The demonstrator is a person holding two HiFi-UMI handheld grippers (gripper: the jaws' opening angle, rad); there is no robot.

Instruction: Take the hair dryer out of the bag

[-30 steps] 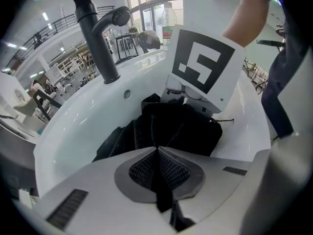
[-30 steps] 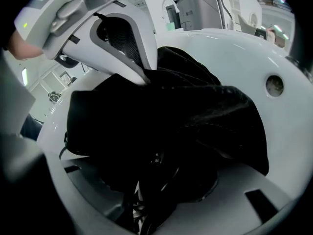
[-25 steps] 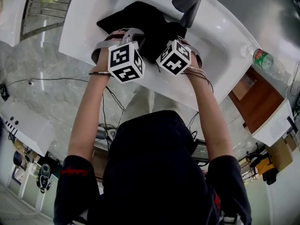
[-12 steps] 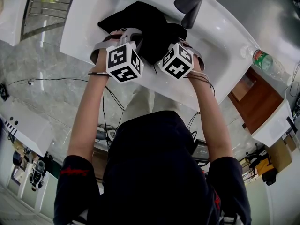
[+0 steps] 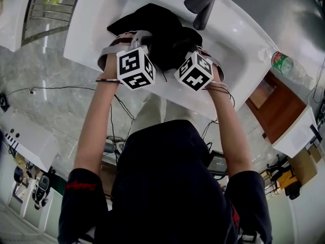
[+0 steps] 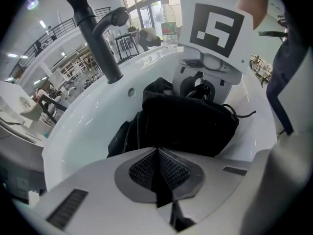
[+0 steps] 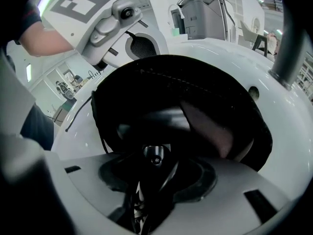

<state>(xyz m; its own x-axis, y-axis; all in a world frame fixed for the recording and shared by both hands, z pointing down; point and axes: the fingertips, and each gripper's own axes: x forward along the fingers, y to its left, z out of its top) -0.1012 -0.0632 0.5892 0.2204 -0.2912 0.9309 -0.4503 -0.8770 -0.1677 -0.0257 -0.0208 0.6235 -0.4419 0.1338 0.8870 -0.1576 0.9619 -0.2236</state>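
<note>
Over sink, right tool shifted hair dryer rightward.

Hair dryer in bag, bag in sink, faucet behind

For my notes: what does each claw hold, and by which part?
Left claw pinches the black bag's near edge. Right claw grips a dark object at the bag's mouth, part unclear.

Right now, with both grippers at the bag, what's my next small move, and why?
Probably raise the right gripper a little: it seems clamped on the hair dryer lying in the open bag, while the left gripper pinches its fabric to anchor it.
</note>
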